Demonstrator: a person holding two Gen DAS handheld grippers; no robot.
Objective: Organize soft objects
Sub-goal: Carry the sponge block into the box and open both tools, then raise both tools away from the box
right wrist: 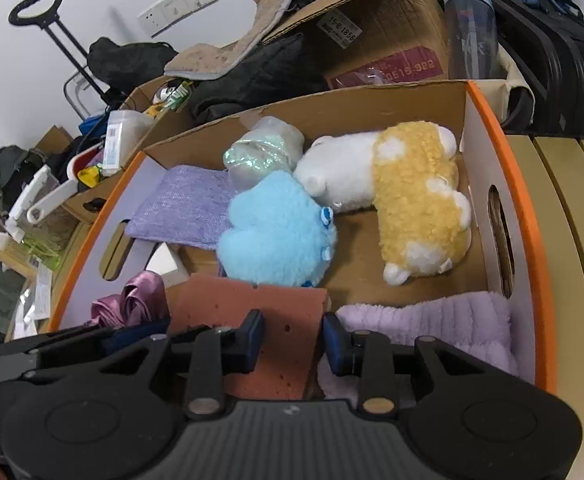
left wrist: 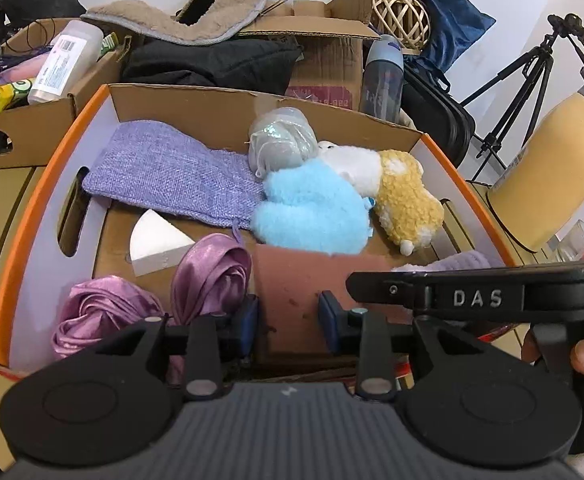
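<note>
left gripper point(left wrist: 288, 322) fingers parted astride brown sponge point(left wrist: 292, 280), lower centre of box point(left wrist: 24, 216) | right gripper point(right wrist: 292, 344) parted over same sponge point(right wrist: 252, 312) | lilac towel point(right wrist: 431, 320) plain only in right view, lower right

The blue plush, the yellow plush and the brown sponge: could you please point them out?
blue plush point(right wrist: 276, 228), right wrist view, middle of its body.
yellow plush point(right wrist: 419, 204), right wrist view, its back.
brown sponge point(left wrist: 292, 280), left wrist view, top face.
</note>
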